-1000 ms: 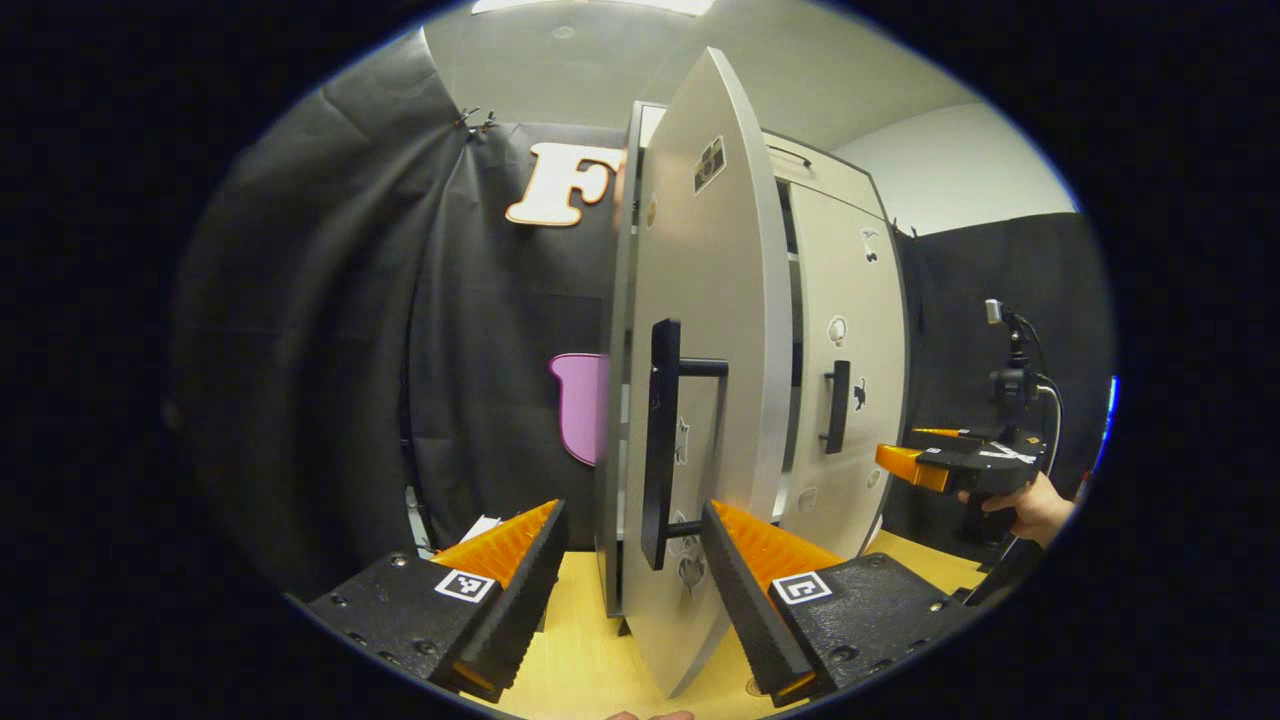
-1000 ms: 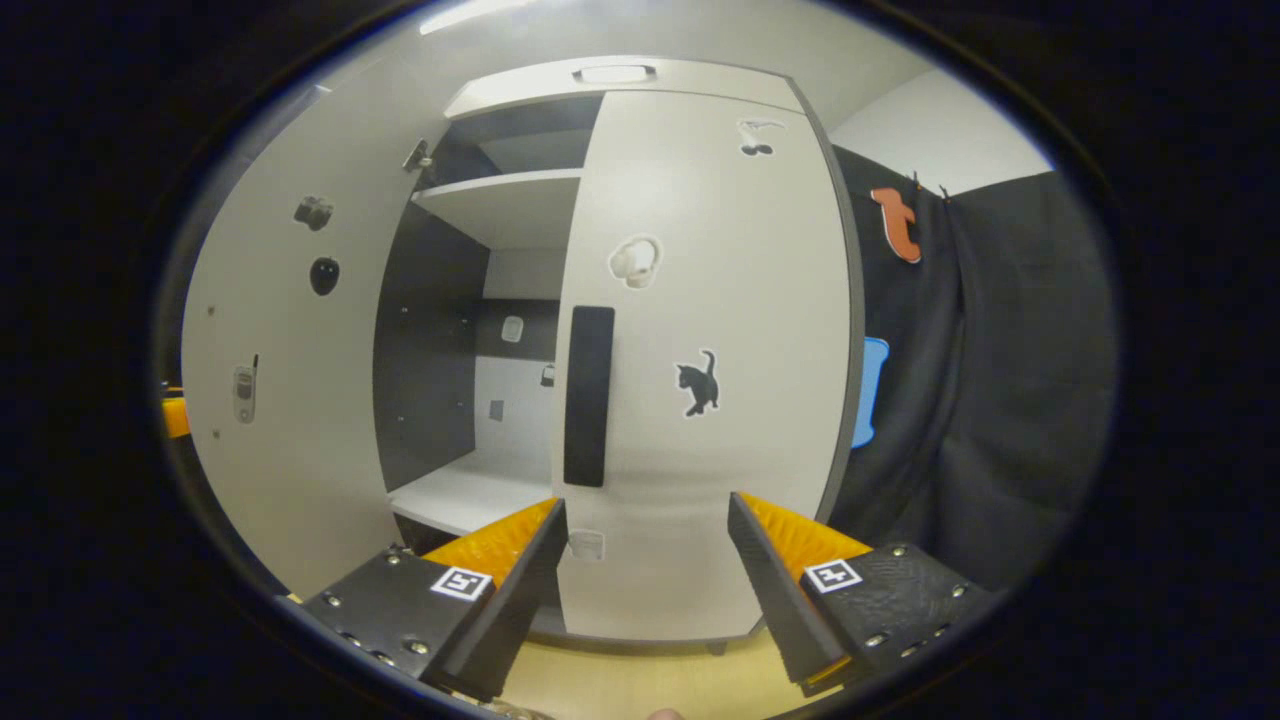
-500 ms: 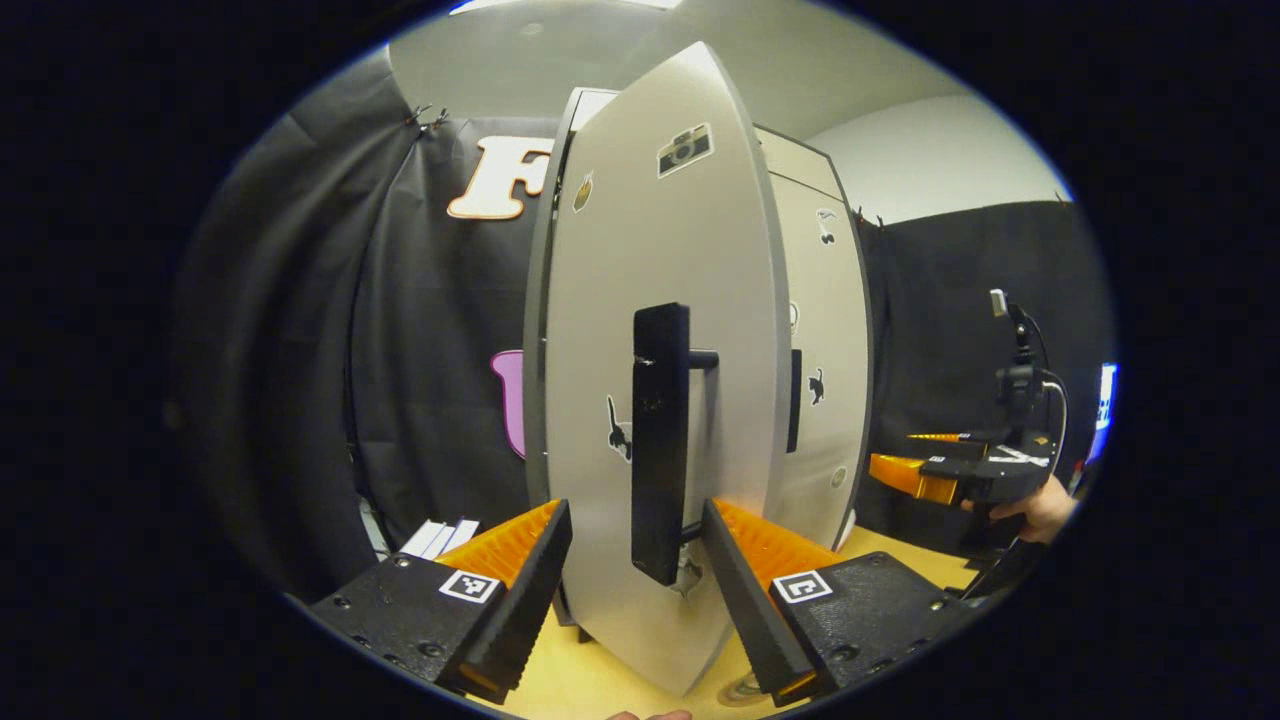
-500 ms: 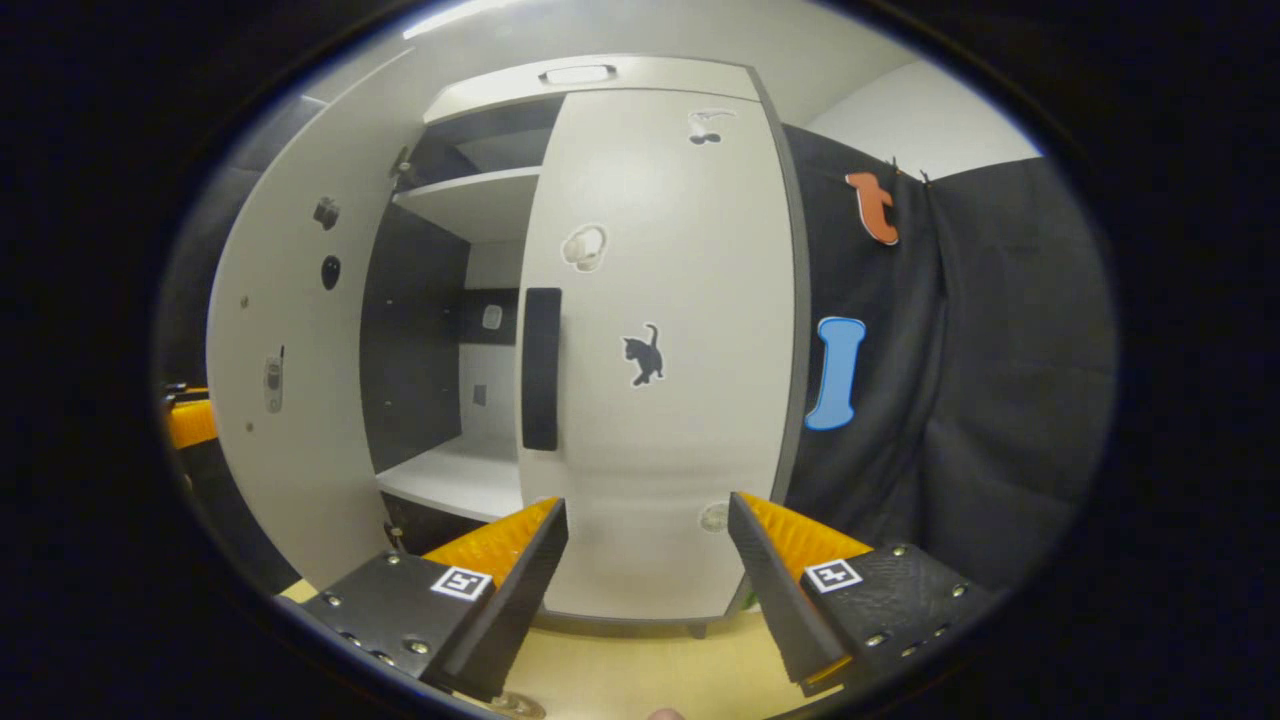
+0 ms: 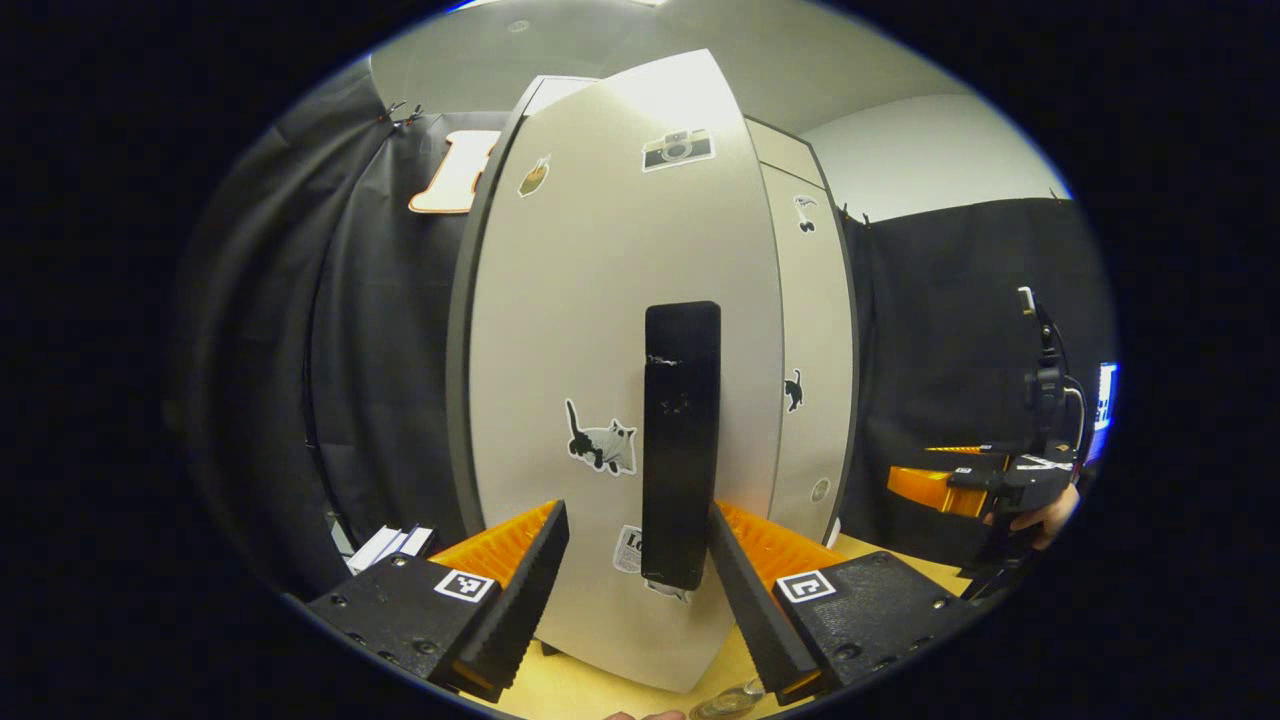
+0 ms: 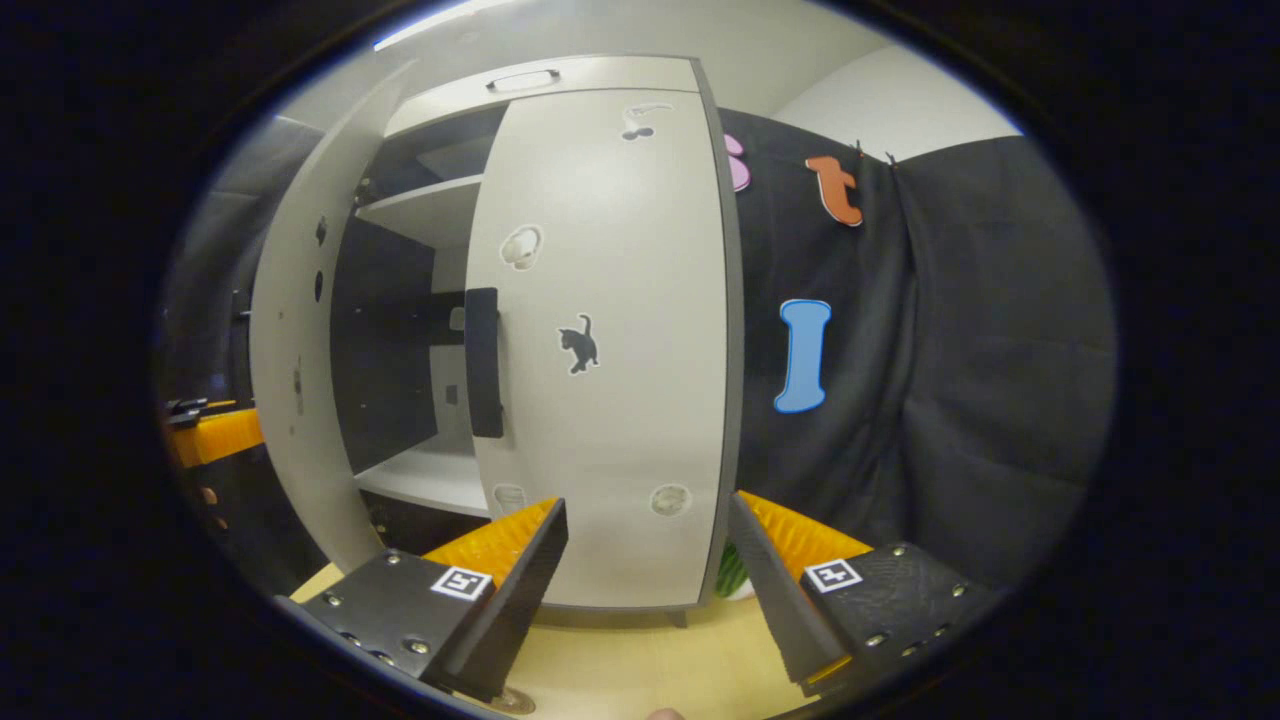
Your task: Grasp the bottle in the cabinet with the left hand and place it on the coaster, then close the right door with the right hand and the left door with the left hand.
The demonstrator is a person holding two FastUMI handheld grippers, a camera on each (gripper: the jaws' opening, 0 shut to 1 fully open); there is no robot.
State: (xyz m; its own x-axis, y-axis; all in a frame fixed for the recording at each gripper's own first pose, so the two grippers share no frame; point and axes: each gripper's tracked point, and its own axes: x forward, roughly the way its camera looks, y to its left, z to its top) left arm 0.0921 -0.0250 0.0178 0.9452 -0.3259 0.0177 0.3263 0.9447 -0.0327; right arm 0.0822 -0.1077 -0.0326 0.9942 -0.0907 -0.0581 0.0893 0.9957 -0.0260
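The grey cabinet's left door (image 5: 590,340) stands partly ajar, and its black handle (image 5: 681,440) rises just beyond the gap between the fingers of my open left gripper (image 5: 636,570), which hold nothing. In the right gripper view that left door (image 6: 290,370) is angled towards the cabinet, with dark shelves (image 6: 420,210) showing in the gap. The right door (image 6: 600,350) lies flush, with its handle (image 6: 483,362) at its left edge. My right gripper (image 6: 650,570) hangs open in front of it, off the door. A small round glassy thing (image 5: 728,703) peeks in at the bottom edge; I cannot tell what it is.
The cabinet stands on a light wooden table (image 6: 640,660). A hand (image 5: 1045,510) holds the right gripper (image 5: 960,485) out to the right of the cabinet. Something green (image 6: 733,575) sits behind the cabinet's right corner. White papers (image 5: 385,545) lie at the left.
The left door has swung from edge-on towards the cabinet, with my left gripper following its handle. The right gripper has drawn back and turned right, away from the right door.
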